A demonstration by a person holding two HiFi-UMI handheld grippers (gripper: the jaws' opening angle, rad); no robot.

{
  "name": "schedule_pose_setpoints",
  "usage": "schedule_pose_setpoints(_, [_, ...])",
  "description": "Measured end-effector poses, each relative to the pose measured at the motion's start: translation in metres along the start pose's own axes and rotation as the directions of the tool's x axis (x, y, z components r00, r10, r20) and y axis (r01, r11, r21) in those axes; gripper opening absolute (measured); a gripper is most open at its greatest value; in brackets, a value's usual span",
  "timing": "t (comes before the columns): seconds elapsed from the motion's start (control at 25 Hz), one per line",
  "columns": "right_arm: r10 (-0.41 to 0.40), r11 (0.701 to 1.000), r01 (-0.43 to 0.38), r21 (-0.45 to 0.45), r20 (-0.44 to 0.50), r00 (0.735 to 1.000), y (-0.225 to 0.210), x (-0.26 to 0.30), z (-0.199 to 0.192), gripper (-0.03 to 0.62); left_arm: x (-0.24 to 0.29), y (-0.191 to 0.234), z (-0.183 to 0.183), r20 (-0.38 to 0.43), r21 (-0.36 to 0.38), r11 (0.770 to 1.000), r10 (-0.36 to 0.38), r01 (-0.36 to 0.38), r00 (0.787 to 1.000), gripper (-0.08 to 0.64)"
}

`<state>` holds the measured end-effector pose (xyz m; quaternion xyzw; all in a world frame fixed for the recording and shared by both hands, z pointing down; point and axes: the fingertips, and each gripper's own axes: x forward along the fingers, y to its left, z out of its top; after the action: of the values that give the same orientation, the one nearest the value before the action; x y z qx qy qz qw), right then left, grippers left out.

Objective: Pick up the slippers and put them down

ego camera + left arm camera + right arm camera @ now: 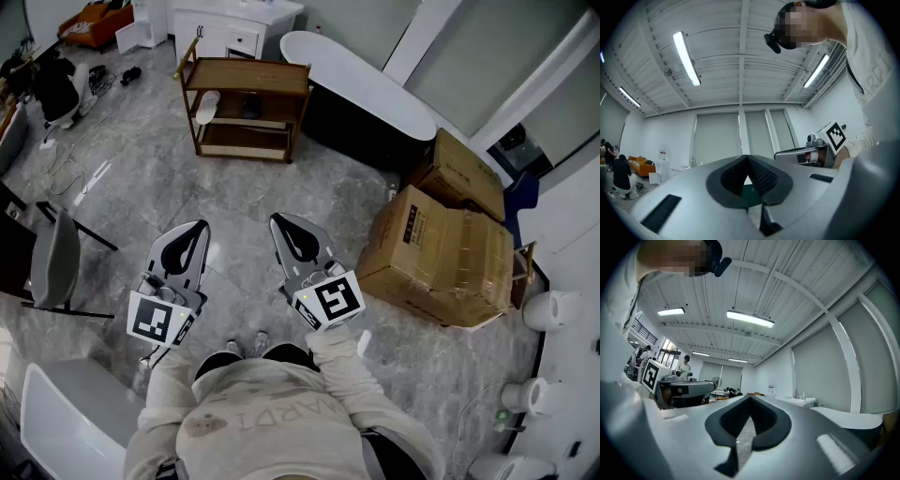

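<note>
The left tool point(199, 227) and right tool point(279, 221) are each pressed together and empty, over grey floor point(141, 178). A wooden shelf point(246, 77) and cardboard boxes point(441, 253) stand beyond.

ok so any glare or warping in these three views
Head view: sharp, evenly lit, faint sheen on the grey marbled floor. Left gripper view: heavy fisheye bending, long white ceiling tube lamp blown out. Right gripper view: same fisheye, dark corners.

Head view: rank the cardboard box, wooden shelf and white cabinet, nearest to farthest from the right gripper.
1. Cardboard box, on the floor just right of the right gripper.
2. Wooden shelf, ahead, slightly left.
3. White cabinet, beyond the shelf.
</note>
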<state>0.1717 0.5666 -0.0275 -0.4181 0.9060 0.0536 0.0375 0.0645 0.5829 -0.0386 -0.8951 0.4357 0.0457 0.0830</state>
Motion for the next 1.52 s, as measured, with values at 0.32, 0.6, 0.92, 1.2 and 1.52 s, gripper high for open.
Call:
schedule_pose_setpoints(0.32, [-0.001, 1.0, 0.001, -0.007, 0.007, 1.0, -0.002, 0.002, 0.001, 0.009, 0.003, 0.001, -0.002, 0.002, -0.006, 1.0, -0.002, 0.002, 1.0, 0.005])
schedule_pose_setpoints(0.6, [-0.001, 1.0, 0.001, -0.012, 0.007, 1.0, -0.017, 0.003, -0.001, 0.009, 0.018, -0.001, -0.004, 0.006, -0.006, 1.0, -0.002, 0.002, 1.0, 0.005])
schedule_pose_setpoints(0.92, [0.0, 1.0, 0.001, -0.013, 0.024, 1.0, -0.038, 0.003, -0.01, 0.009, 0.035, -0.006, -0.012, 0.003, 0.009, 1.0, 0.016, -0.016, 1.0, 0.005])
schedule_pose_setpoints(1.2, [-0.006, 0.996, 0.002, 0.093, 0.039, 0.999, -0.071, -0.001, -0.018, 0.009, 0.053, -0.012, -0.017, -0.008, 0.019, 1.0, 0.021, -0.021, 1.0, 0.005])
schedule_pose_setpoints(1.52, [-0.008, 0.997, 0.006, 0.076, 0.032, 0.999, -0.1, 0.029, -0.025, 0.009, 0.093, 0.014, -0.026, 0.005, 0.019, 1.0, 0.009, -0.009, 1.0, 0.005])
